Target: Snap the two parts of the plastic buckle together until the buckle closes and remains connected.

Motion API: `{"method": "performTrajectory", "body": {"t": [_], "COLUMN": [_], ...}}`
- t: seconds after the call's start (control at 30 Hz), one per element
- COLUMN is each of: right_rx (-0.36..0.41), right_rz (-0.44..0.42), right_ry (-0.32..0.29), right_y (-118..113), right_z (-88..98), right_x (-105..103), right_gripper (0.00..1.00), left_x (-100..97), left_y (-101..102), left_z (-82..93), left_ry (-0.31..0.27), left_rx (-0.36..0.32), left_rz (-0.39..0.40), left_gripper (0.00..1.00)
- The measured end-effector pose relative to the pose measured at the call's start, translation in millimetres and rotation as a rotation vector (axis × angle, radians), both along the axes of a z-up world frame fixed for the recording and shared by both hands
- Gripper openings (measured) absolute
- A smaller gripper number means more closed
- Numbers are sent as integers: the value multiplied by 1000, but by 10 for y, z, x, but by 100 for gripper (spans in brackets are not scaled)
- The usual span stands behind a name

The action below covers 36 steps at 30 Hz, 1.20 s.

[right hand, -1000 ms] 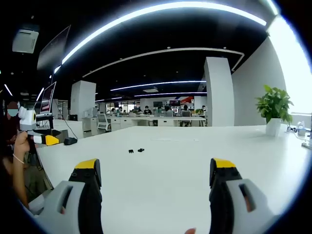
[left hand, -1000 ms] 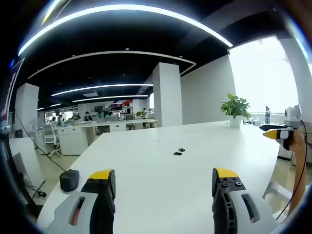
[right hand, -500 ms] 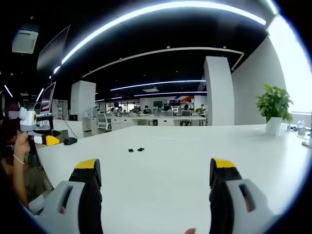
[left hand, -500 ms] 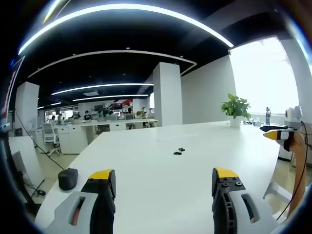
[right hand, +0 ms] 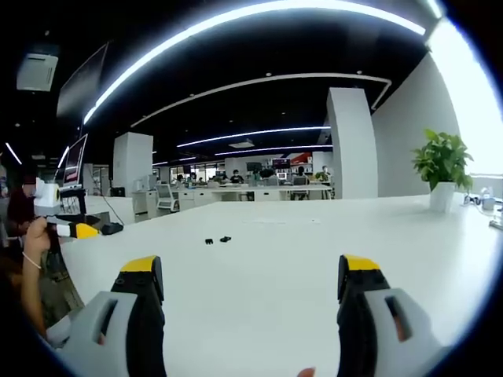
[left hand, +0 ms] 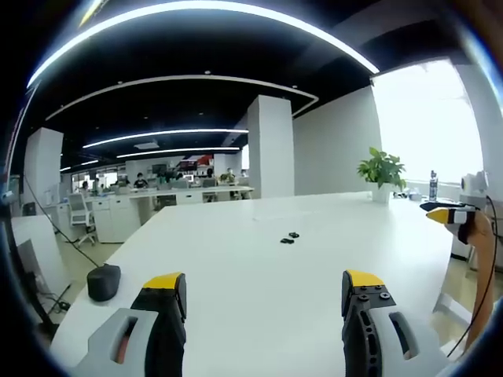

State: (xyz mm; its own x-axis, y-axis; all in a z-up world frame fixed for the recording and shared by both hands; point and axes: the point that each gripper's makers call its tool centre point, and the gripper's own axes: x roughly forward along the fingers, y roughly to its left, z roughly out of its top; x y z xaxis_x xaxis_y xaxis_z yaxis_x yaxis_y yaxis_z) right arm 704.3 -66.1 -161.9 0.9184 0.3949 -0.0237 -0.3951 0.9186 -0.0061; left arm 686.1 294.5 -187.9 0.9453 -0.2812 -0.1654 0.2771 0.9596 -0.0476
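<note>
two small black buckle parts (left hand: pixel 288 238) (right hand: pixel 217 239) lie just beside each other, apart, far out on the white tabletop (left hand: pixel 259 275). the left gripper (left hand: pixel 265 292) and right gripper (right hand: pixel 250 281) hover with fingers released, holding nothing.

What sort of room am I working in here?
Most likely an open-plan office: a long white table with the two buckle parts on it, rows of desks with seated people behind, and a potted plant.

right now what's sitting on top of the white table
On the white table lie two small black buckle parts, apart from each other. A dark mouse-like object rests near one edge, a potted plant at the far end. Finer buckle detail is too small to tell.
</note>
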Motion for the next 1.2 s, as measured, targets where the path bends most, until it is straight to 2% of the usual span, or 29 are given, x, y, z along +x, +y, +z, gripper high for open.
{"method": "performTrajectory", "body": {"t": [0.27, 0.5, 0.73, 1.07, 1.2], "right_rx": [5, 43, 7, -4, -16], "right_rz": [6, -1, -19, 38, 33], "right_ry": [18, 12, -1, -10, -19], "right_y": [1, -42, -99, -109, -150], "right_z": [-74, -81, -5, 88, 134], "right_x": [83, 166, 272, 392, 400], "right_gripper": [93, 95, 97, 97, 97], "left_x": [71, 160, 228, 332, 345], "left_y": [-26, -20, -14, 28, 28], "left_z": [-104, -66, 1, -13, 4], "left_ry": [26, 0, -15, -11, -13], "left_rx": [1, -8, -20, -1, 6], "left_rz": [-4, 6, 1, -24, -36], "left_gripper": [82, 82, 82, 82, 82]}}
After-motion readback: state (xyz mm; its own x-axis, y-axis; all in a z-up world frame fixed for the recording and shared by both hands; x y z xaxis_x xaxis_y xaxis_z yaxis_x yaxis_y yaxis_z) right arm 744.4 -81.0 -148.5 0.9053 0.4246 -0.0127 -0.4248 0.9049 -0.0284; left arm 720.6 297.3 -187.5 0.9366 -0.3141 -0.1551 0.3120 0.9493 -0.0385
